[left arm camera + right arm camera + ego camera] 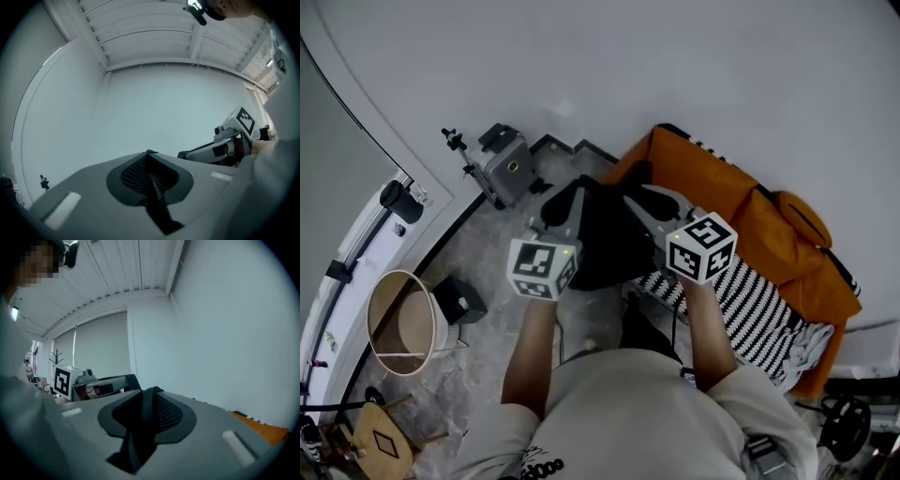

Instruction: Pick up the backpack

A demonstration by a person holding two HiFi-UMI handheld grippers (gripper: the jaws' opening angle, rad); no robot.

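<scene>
The black backpack [605, 236] hangs in the air between my two grippers, in front of the person's chest. In the head view my left gripper [556, 206] holds its left side and my right gripper [639, 199] its right side. In the left gripper view the left gripper [149, 160] is shut on a thin black strap [157, 201] that runs down between the pads. In the right gripper view the right gripper [145, 397] is shut on a thicker black strap [136, 432]. Both grippers point roughly level towards a white wall. Each gripper view shows the other gripper beside it.
An orange sofa [750, 211] with a black-and-white striped blanket [755, 314] stands at the right. On the floor at the left are a grey box device [511, 164], a small black box [459, 300] and a round basket [398, 323]. A white wall [675, 66] lies ahead.
</scene>
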